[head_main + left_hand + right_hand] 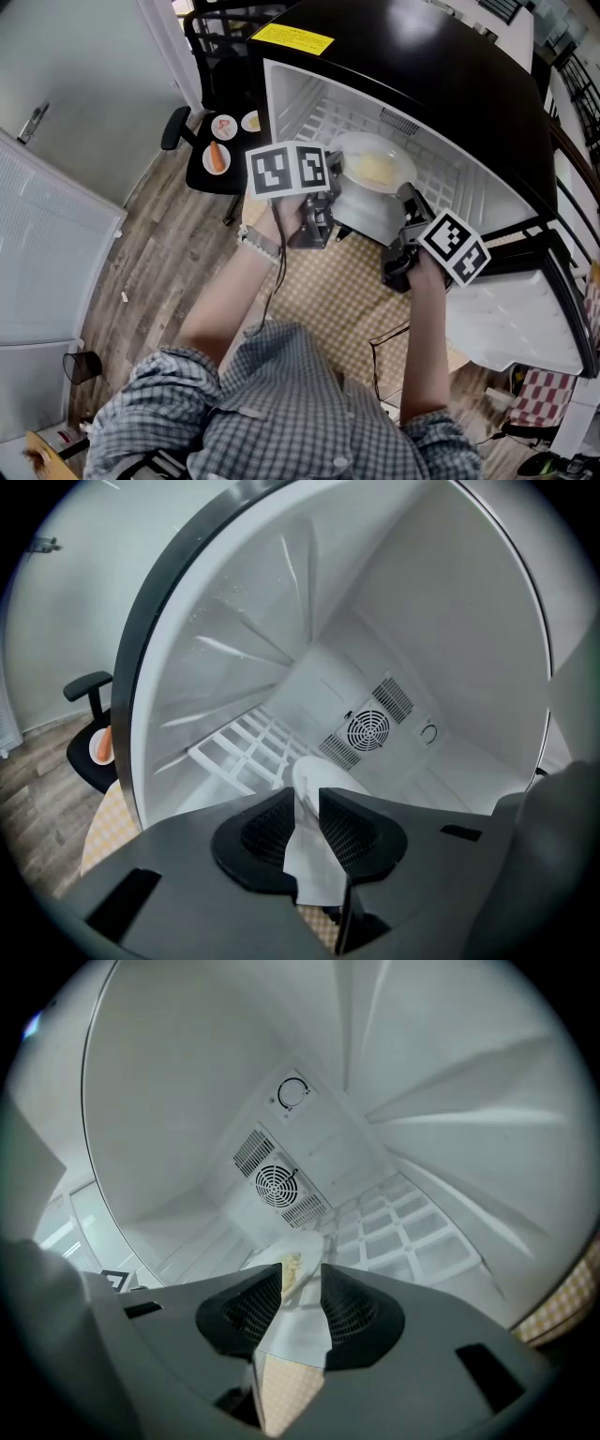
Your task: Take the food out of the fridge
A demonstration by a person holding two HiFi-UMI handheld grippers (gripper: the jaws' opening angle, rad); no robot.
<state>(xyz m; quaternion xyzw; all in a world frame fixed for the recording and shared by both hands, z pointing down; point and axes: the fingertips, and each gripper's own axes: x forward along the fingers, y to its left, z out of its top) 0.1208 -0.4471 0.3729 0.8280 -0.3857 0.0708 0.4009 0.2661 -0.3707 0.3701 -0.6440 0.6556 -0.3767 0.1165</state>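
Observation:
A white bowl with pale yellow food sits at the mouth of the open black fridge, above its white wire shelf. My left gripper is shut on the bowl's left rim, and my right gripper is shut on its right rim. In the left gripper view the white rim runs between the ribbed pads of the left gripper. In the right gripper view the rim and a bit of the food lie between the pads of the right gripper.
The fridge door hangs open at the right. A fan vent is on the fridge's back wall. A black chair at the left carries small plates of food. A checked mat lies under the fridge front on the wooden floor.

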